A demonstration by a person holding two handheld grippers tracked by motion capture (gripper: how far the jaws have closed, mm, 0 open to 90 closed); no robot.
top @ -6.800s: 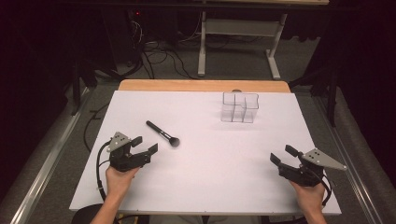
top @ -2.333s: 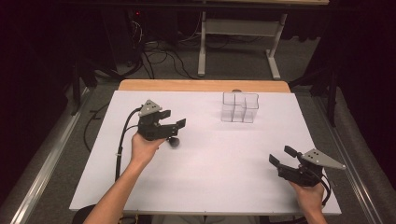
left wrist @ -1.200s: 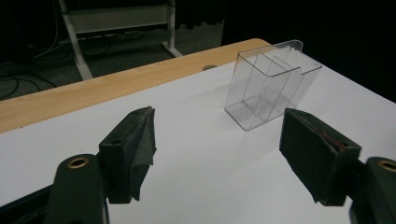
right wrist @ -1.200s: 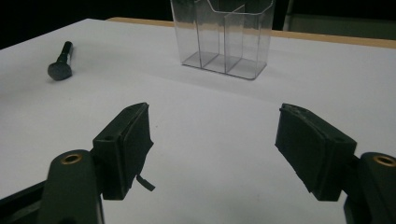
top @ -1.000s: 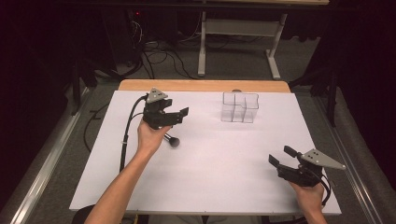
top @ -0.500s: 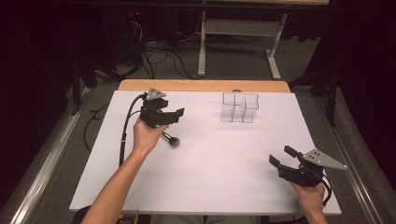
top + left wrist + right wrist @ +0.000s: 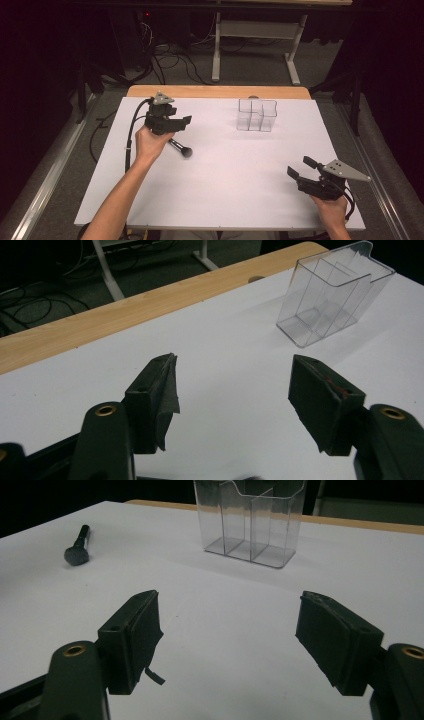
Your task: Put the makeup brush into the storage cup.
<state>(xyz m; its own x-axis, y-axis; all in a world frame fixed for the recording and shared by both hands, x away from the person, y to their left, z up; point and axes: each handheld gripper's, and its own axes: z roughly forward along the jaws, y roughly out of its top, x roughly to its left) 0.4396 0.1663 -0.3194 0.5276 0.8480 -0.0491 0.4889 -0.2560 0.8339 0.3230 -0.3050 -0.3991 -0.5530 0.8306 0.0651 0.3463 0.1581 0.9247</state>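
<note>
A black makeup brush lies on the white table sheet left of centre, its head towards me; it also shows at far left in the right gripper view. My left gripper hovers just above the brush's handle, which the hand hides. Its jaws have just been closing, stand apart with nothing between them, and face a clear plastic organizer. My right gripper rests open and empty at the front right, its jaws wide apart.
The clear organizer with several compartments stands at the back right of the sheet. A wooden table edge runs behind the sheet. Cables and a desk frame lie on the floor beyond.
The left hand has come from the front left of the table to above the brush handle and has edged slightly left in the last second. The brush and right gripper have stayed put.
</note>
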